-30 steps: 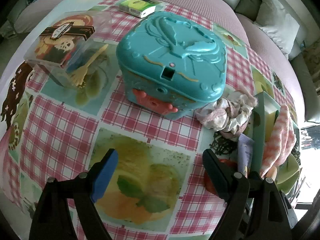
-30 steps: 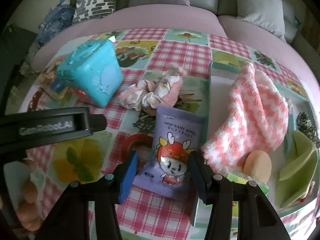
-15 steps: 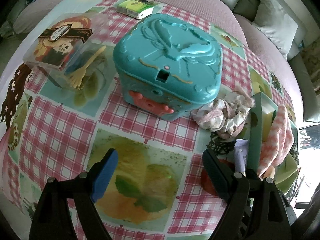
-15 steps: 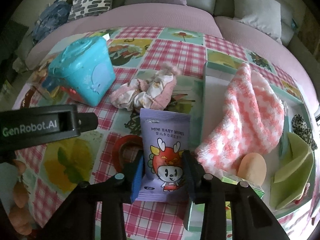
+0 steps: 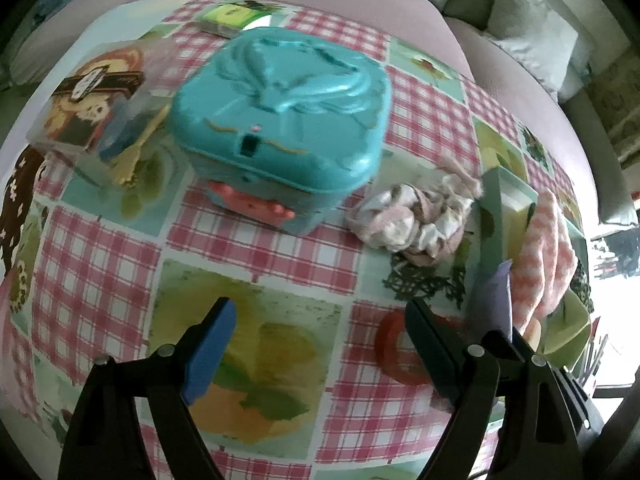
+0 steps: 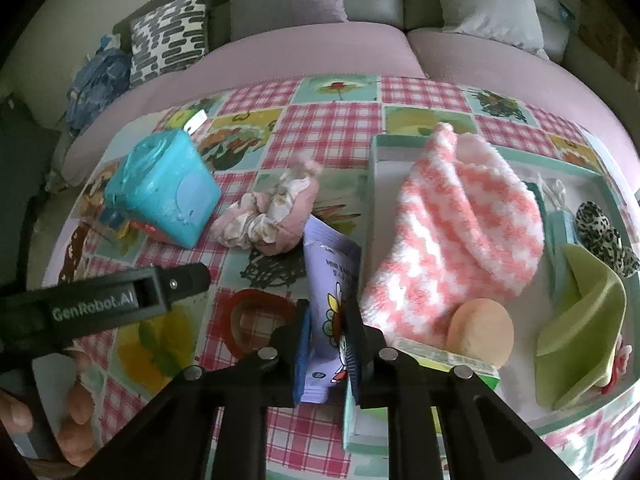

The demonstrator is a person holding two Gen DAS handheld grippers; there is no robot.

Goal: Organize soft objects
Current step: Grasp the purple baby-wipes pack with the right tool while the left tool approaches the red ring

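Right gripper [image 6: 327, 344] is closing its jaws on the purple wipes pack [image 6: 330, 280], which stands between the pads, squeezed, at the left wall of the tray [image 6: 370, 184]. Left gripper [image 5: 316, 344] hangs wide open above the tablecloth [image 5: 96, 280], holding nothing.

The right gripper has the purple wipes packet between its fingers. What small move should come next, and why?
Probably finish the squeeze, then lift the wipes packet and carry it over the tray rim. The right gripper jaws are closing, with the packet pinched and folded between them. The tray beside it already holds the pink sock and green cloth, with bare floor left near its front.
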